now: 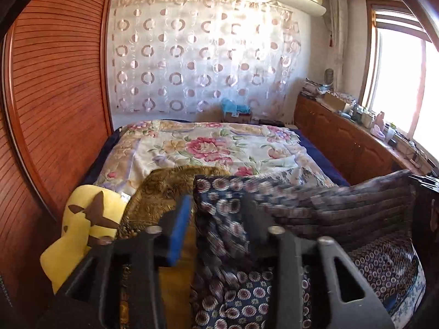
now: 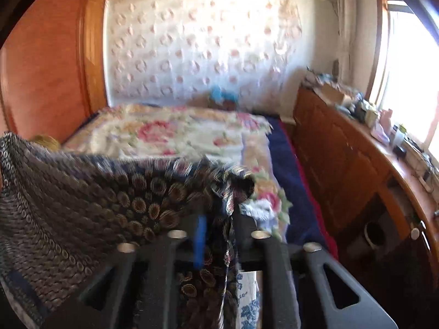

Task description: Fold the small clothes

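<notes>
A dark navy garment with ring and flower print (image 1: 356,219) hangs stretched between my two grippers, lifted above the bed. My left gripper (image 1: 219,219) is shut on its left corner, the cloth bunched between the blue-padded fingers (image 1: 179,235). In the right wrist view the same garment (image 2: 82,205) spreads off to the left, blurred by motion. My right gripper (image 2: 219,224) is shut on its right corner, with cloth hanging down between the fingers.
The bed (image 1: 197,148) with a floral quilt lies ahead. A yellow plush toy (image 1: 79,227) and a golden-brown cloth (image 1: 162,189) lie at its near left. A wooden wardrobe (image 1: 55,96) stands left; a cluttered wooden cabinet (image 2: 343,159) runs along the right under the window.
</notes>
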Demonstrator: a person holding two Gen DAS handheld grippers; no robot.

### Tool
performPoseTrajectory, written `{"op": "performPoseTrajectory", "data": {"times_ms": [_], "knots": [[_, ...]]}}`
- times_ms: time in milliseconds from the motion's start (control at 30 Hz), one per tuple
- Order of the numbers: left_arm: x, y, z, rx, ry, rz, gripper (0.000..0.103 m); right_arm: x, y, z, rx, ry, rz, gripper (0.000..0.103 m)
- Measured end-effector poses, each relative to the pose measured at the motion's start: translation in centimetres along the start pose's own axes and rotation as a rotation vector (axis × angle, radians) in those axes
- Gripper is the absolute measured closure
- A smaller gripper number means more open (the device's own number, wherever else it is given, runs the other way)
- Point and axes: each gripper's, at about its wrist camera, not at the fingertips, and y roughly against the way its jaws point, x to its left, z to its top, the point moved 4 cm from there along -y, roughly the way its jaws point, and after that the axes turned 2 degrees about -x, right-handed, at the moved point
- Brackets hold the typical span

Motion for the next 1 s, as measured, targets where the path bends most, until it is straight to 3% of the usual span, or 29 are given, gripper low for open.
{"op": "performPoseTrajectory", "data": {"times_ms": [33, 100, 200, 400, 500, 567, 767, 1000], "knots": [[0.0, 0.1, -0.6, 0.003, 0.003, -0.010, 0.051, 0.1, -0.6, -0.4, 0.015, 0.000, -0.008, 0.063], [-0.1, 0.4, -1.8, 0.016, 0.001, -0.023, 0.034, 0.3, -0.9, -1.0, 0.021, -0.014, 0.003, 0.061], [-0.8, 1.8, -3.3, 0.012, -0.030, -0.028, 0.028, 0.4, -0.2, -2.5, 0.024, -0.026, 0.028, 0.056], [-2.6, 4.5, -7.0, 0.049, -0.069, -0.036, 0.028, -0.8, 2.4, -6.9, 0.061, -0.020, 0.076, 0.054], [-3.2, 5.8, -9.4, 0.074, -0.054, -0.075, 0.028, -2.2, 4.0, -9.5, 0.091, -0.058, 0.095, 0.054], [-3.5, 6.4, -11.0, 0.086, -0.052, -0.089, 0.028, -2.8, 4.1, -9.6, 0.103, -0.079, 0.106, 0.054], [-3.0, 7.4, -14.3, 0.128, -0.061, -0.026, 0.030, -3.4, 5.8, -12.3, 0.127, -0.096, 0.131, 0.054], [-1.6, 7.2, -15.4, 0.137, -0.014, -0.014, 0.038, -1.8, 5.6, -13.5, 0.147, -0.056, 0.107, 0.059]]}}
